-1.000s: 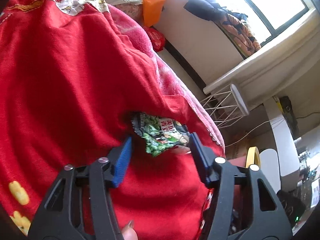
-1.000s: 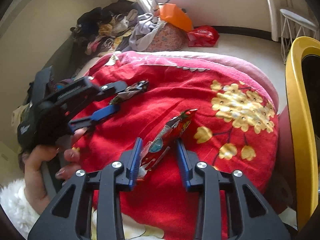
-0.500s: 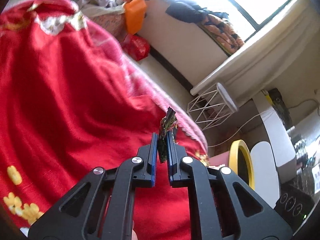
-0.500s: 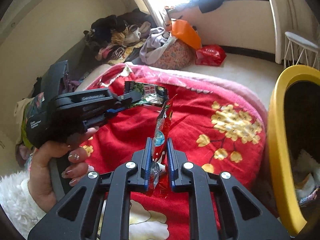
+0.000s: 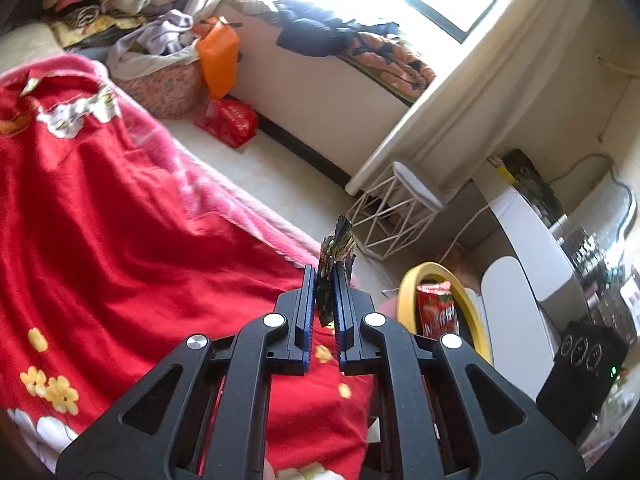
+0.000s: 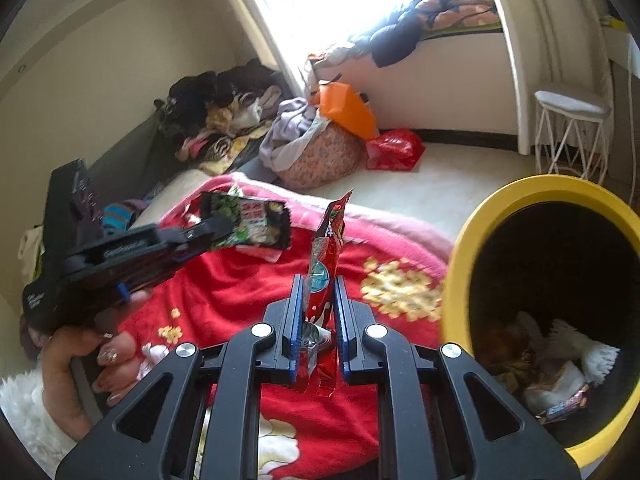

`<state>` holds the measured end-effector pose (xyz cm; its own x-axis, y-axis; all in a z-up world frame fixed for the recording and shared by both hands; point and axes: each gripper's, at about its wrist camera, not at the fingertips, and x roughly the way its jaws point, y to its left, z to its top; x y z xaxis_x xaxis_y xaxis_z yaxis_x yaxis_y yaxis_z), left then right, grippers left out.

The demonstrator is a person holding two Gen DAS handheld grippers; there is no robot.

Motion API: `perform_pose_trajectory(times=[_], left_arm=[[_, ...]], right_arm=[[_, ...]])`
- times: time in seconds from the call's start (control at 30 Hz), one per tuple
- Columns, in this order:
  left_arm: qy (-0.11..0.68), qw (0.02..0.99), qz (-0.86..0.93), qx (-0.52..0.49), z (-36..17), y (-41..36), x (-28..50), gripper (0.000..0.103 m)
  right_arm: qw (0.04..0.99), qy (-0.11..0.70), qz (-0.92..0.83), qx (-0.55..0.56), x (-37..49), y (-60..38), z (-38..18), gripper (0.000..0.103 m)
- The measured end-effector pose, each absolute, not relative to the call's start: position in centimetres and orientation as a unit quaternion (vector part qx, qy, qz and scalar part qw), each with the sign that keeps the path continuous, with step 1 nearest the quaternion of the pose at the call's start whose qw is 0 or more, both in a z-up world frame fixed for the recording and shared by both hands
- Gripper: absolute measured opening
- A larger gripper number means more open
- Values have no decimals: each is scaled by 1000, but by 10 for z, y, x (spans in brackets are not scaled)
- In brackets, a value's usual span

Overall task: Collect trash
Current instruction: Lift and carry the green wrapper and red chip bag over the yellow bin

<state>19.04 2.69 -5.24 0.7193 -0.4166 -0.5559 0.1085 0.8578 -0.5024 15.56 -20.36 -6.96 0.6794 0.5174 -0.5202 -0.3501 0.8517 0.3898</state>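
Left gripper (image 5: 325,280) is pinched tight on a green snack wrapper (image 5: 335,248), held edge-up w/ most of it sticking out past the tips, clear of the red blanket (image 5: 120,240). Right gripper (image 6: 318,292) is clamped on a red wrapper (image 6: 326,256), also upright, tail dangling below the fingers. Both are thin foil, so an edge grip near the middle prob. stops them flopping. Yellow bin (image 6: 460,264) sits just right of the bed, mouth tilted toward the grippers, trash already inside; drop looks next.

The red blanket (image 5: 120,240) is soft, fleecy cloth. Both snack wrappers, green (image 6: 248,226) and red (image 6: 326,268), are glossy crinkled foil. The yellow bin (image 6: 456,280) looks smooth plastic.
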Motion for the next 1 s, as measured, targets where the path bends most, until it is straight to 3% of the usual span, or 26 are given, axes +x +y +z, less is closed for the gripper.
perform_pose_trajectory(times=[1.0], left_arm=[[325,905,-225,-156,-19,-54,158,5]], right_arm=[[938,269,134,176,138,-306,-53,14]])
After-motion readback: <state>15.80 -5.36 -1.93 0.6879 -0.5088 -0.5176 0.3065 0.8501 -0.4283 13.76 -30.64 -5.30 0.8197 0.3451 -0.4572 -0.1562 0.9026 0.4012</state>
